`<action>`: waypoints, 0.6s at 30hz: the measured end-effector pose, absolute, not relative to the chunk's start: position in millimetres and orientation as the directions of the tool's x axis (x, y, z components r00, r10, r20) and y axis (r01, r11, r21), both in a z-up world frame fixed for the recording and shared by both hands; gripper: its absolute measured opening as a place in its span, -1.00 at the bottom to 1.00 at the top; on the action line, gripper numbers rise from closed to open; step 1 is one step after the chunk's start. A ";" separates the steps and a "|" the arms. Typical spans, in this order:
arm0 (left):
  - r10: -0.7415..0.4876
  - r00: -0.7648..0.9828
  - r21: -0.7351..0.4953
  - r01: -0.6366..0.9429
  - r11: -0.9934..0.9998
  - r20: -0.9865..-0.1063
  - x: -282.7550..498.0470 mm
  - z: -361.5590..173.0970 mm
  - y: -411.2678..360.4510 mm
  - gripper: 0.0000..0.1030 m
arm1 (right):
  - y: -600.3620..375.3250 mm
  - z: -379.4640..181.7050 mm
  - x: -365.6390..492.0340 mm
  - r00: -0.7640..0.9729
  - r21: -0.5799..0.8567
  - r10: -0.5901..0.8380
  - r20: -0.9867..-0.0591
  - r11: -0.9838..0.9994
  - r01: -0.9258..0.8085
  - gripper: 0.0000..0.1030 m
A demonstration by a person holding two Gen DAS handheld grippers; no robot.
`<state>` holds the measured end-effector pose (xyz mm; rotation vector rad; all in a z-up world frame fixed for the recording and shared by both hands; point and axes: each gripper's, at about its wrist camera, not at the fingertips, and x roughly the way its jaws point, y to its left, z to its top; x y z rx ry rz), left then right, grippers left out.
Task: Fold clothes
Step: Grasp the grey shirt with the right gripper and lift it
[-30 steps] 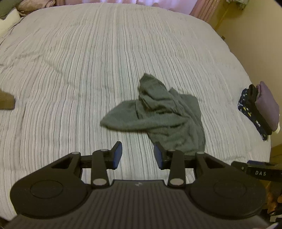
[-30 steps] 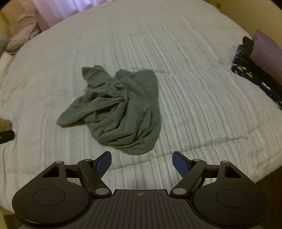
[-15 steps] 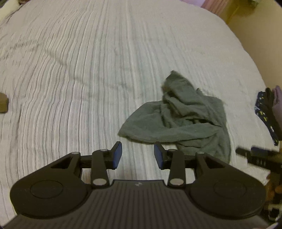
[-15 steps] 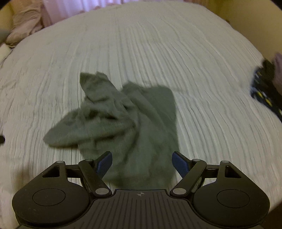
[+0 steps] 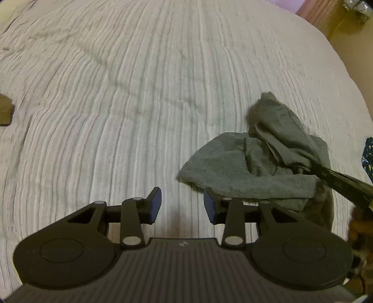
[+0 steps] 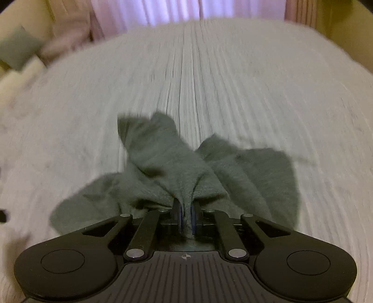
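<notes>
Bed (image 5: 139,93): wide, covered by a pale ribbed bedspread with shallow creases. Brown item (image 5: 5,111): small, at the bed's left edge, partly cut off. Dark patterned fabric (image 5: 368,156): at the right edge. Pillows (image 6: 21,58): grey and cream, blurred, far left. Curtains (image 6: 174,10): pinkish, behind the bed.

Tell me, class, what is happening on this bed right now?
A person with a gripper in each hand is starting to fold a crumpled grey garment lying on a ribbed white bedspread. The right gripper is shut on a pinch of the cloth. The left gripper is open, empty and apart from the cloth, just beside its near edge. Nothing is folded yet.
</notes>
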<state>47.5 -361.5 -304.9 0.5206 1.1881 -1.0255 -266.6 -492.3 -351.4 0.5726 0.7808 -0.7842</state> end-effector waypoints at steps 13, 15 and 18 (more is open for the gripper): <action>-0.448 -0.104 -0.249 0.928 0.276 -0.888 -18.7 -302.6 -409.7 -0.34 | -430.4 -335.5 -600.2 0.055 0.162 -0.350 -0.935 -0.284 0.945 -0.89; -0.455 -0.127 -0.260 0.935 0.243 -0.881 -31.7 -305.3 -425.0 -0.33 | -433.3 -335.0 -614.1 0.059 0.176 -0.373 -0.926 -0.288 0.941 -0.56; -0.471 -0.157 -0.276 0.941 0.195 -0.868 -48.4 -312.0 -452.4 -0.31 | -438.6 -331.5 -617.0 0.061 0.202 -0.452 -0.890 -0.271 0.941 0.46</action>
